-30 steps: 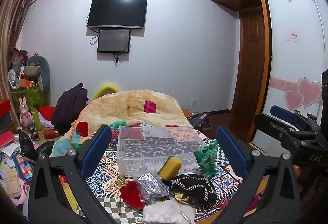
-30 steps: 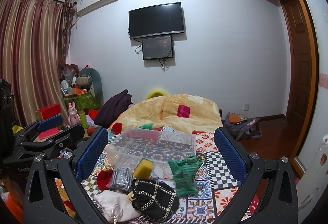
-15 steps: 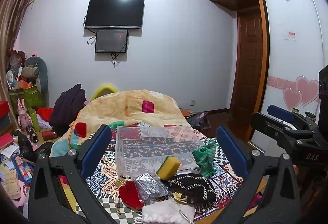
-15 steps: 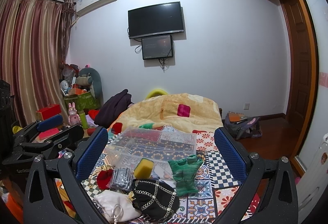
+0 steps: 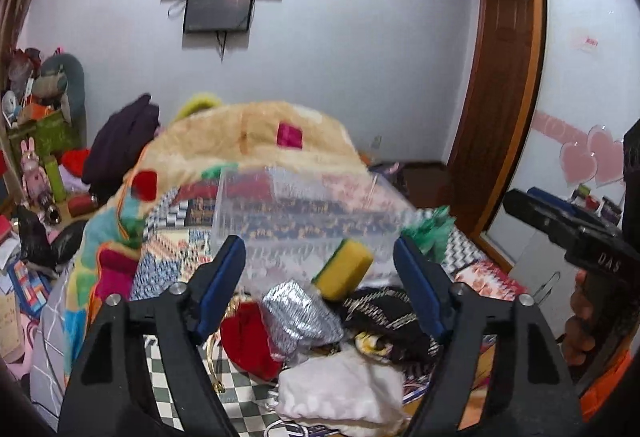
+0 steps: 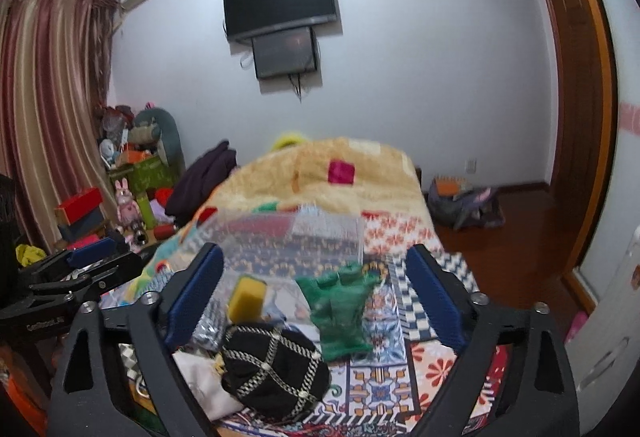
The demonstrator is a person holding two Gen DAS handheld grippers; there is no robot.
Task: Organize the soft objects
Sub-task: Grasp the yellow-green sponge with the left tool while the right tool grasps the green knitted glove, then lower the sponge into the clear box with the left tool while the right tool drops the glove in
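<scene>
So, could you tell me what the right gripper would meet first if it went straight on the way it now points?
Probably the green glove, which lies midway between the open right gripper's fingers, in front of the clear plastic box. Depth is uncertain in the fisheye view.

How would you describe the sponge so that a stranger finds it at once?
On the bed, find the clear plastic box. At its near wall, a pile of soft things lies; the sponge sits on top, above the silver pouch. It alone is a yellow block with a green side.

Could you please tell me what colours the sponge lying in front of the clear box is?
The sponge is yellow with a green scouring layer on one side, best seen in the left wrist view.
</scene>
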